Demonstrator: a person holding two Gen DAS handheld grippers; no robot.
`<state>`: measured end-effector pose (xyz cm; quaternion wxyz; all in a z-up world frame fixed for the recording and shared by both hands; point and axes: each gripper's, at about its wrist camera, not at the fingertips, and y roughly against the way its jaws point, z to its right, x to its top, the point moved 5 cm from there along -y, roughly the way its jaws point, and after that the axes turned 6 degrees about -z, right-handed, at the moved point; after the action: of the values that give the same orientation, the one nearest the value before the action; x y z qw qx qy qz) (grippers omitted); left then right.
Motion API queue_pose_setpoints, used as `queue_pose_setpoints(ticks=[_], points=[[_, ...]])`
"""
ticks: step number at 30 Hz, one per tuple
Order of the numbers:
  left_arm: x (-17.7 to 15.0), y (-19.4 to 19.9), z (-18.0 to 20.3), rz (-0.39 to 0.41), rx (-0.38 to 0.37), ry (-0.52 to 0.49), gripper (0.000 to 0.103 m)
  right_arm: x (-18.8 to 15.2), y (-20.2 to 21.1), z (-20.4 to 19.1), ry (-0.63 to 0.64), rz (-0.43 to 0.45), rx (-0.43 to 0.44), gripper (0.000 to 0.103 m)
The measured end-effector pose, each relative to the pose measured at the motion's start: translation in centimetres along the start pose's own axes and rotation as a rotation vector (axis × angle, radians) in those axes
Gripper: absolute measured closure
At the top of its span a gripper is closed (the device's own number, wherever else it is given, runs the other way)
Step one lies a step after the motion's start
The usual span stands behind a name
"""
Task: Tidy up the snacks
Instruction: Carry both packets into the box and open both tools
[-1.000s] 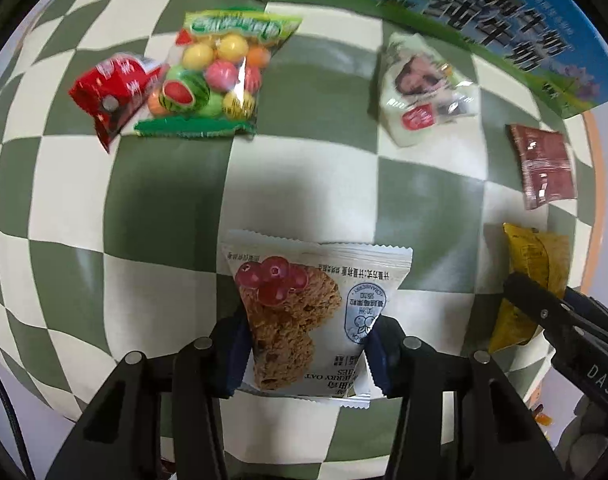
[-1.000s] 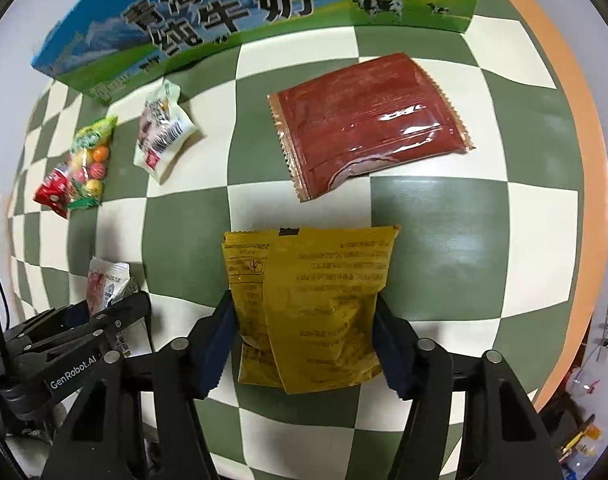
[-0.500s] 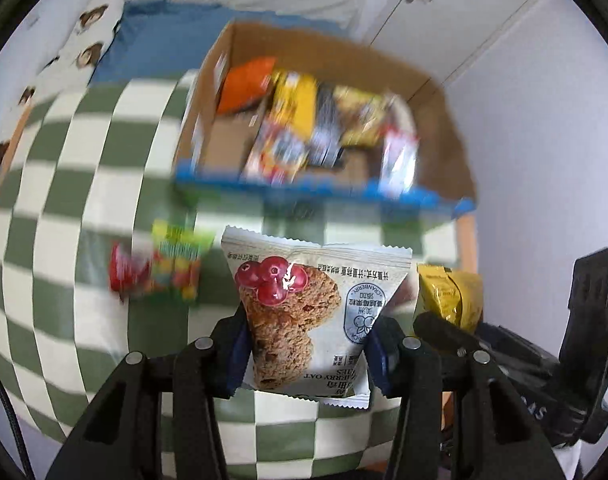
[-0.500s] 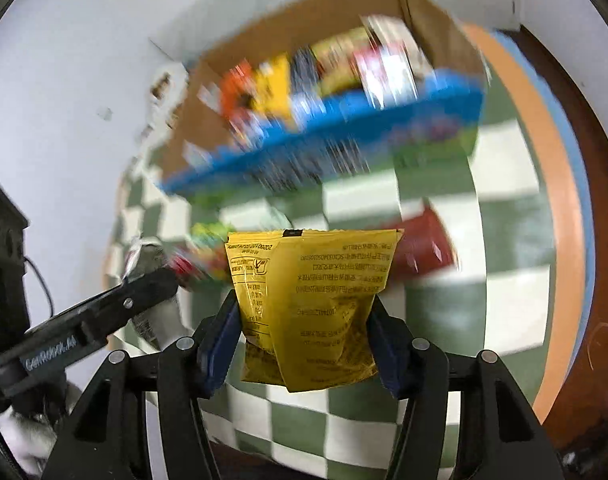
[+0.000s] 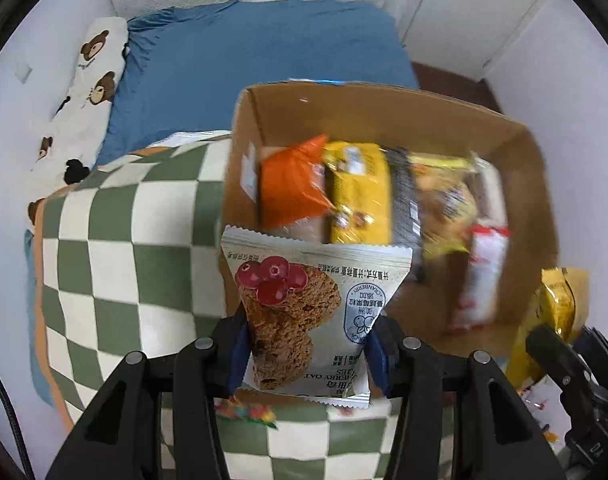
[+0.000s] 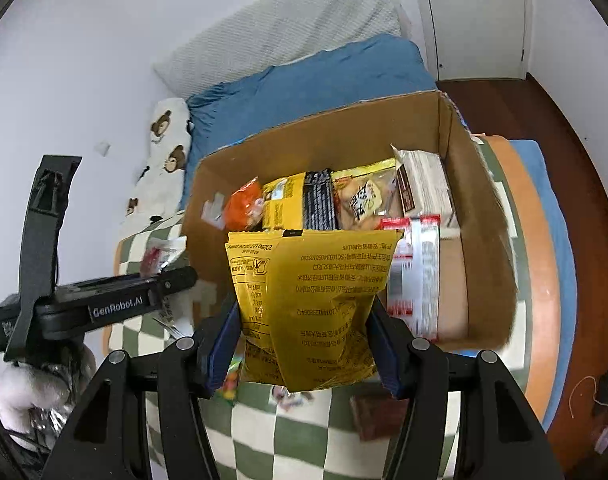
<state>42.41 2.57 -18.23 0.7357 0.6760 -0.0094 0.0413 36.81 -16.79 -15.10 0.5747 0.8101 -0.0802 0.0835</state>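
Note:
My left gripper (image 5: 305,354) is shut on a white cranberry oat cookie packet (image 5: 304,308), held in the air over the near left edge of the cardboard box (image 5: 383,112). My right gripper (image 6: 304,344) is shut on a yellow snack bag (image 6: 307,296), which hangs above the same box (image 6: 323,136). Inside the box stand several packets in a row: orange (image 5: 292,192), yellow (image 5: 359,192), black, and red-and-white ones. The yellow bag (image 5: 555,308) and the right gripper show at the right edge of the left wrist view.
The box sits on a green and white checkered table (image 5: 116,256) with an orange rim (image 6: 523,208). A dark red packet (image 6: 369,416) and a candy bag (image 5: 244,412) lie on the cloth below. A blue bed (image 5: 264,48) with a bear-print pillow (image 5: 84,92) lies beyond.
Both grippers rose from the table with their packets and swung toward the box, which now fills both views from above. The loose snacks on the cloth dropped out of sight below.

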Motion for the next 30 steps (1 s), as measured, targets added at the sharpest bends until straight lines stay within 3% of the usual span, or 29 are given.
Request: queue_pose_setpoints(ticks=[4,8,10,11,12,15,19,30], points=[[1.7,-1.7,-0.7,-0.031,0.035,0.003,0.057,1.0,-2.9,0.7,-0.020,-0.045,-0.012,0.041],[2.1,-3.8,-0.8,-0.076,0.043,0.000,0.055,1.1,-6.3,1.3,-0.023,-0.147,-0.009,0.038],[2.0,-4.7,-0.7,-0.097,0.035,0.002,0.038,0.6,-8.5,1.6,-0.018,-0.223,-0.014,0.031],[2.0,-5.1,-0.7,-0.099,0.029,0.001,0.029,0.3,-9.3,1.9,-0.018,-0.250,-0.029,0.022],[1.9,-5.4,-0.7,-0.094,0.017,0.002,0.027,0.0,-9.6,2.0,-0.013,-0.261,-0.042,0.018],[1.7,-5.9,-0.4,-0.088,0.008,-0.012,0.017,-0.2,-10.2,2.2,-0.002,-0.270,-0.070,0.012],[1.5,-6.0,0.0,-0.077,0.015,-0.024,0.013,-0.1,-10.2,2.3,0.004,-0.262,-0.087,0.010],[0.5,-5.1,0.2,-0.057,-0.004,-0.002,0.013,-0.1,-8.6,3.4,0.012,-0.227,-0.135,0.009]])
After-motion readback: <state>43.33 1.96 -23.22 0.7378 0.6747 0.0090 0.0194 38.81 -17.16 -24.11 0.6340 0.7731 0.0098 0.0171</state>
